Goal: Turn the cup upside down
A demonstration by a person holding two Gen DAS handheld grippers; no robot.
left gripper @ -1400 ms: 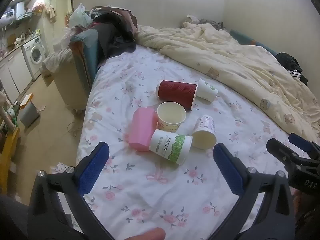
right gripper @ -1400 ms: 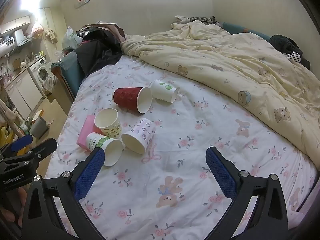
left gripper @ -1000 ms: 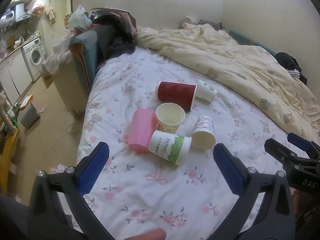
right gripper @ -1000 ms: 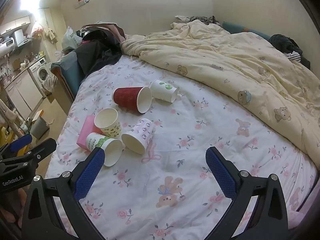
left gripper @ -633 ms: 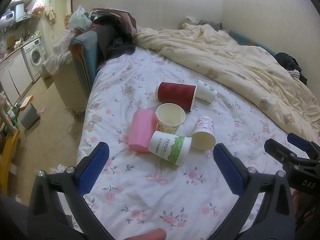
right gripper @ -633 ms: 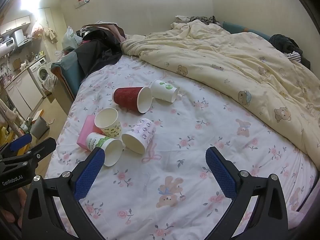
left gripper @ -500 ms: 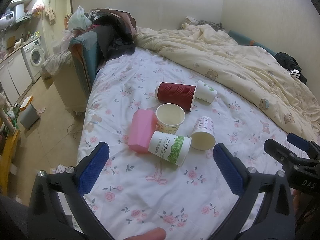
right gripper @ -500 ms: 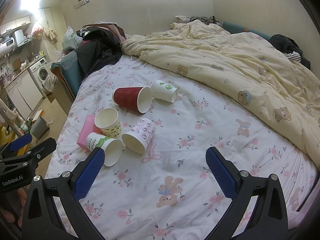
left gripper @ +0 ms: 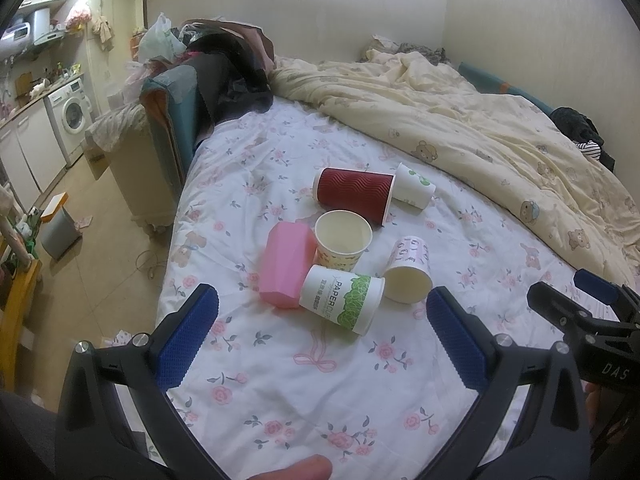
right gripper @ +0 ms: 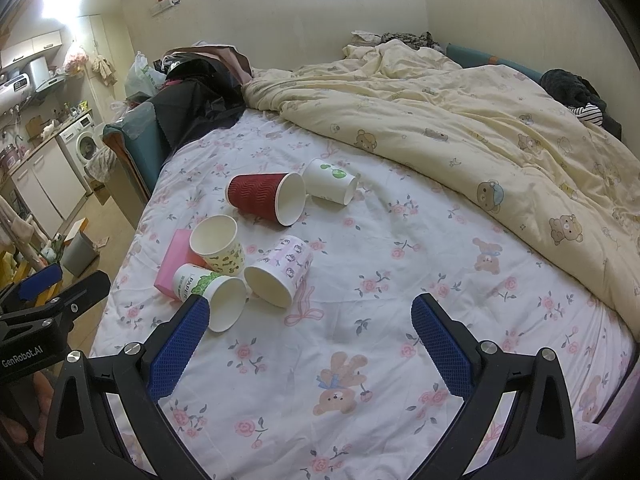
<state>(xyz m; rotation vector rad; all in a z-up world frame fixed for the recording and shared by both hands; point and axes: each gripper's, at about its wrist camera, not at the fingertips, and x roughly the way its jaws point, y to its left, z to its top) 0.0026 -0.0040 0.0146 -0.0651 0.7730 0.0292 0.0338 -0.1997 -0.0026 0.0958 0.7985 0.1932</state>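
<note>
Several paper cups lie on a floral bed sheet (left gripper: 280, 380). A yellow-patterned cup (left gripper: 343, 240) (right gripper: 218, 245) stands upright, mouth up. A green "PAPER" cup (left gripper: 342, 298) (right gripper: 210, 296), a pink-print cup (left gripper: 408, 271) (right gripper: 280, 272), a red ribbed cup (left gripper: 354, 194) (right gripper: 266, 198) and a white green-leaf cup (left gripper: 414, 191) (right gripper: 330, 187) lie on their sides. My left gripper (left gripper: 320, 336) is open and empty, just short of the cups. My right gripper (right gripper: 310, 344) is open and empty, to the right of them.
A pink box (left gripper: 286, 266) lies against the cups on the left. A cream bear-print duvet (right gripper: 480, 128) covers the bed's far right. Dark clothes (left gripper: 232, 76) pile on a teal headboard. The floor, a bin (left gripper: 60, 228) and a washing machine lie left of the bed edge.
</note>
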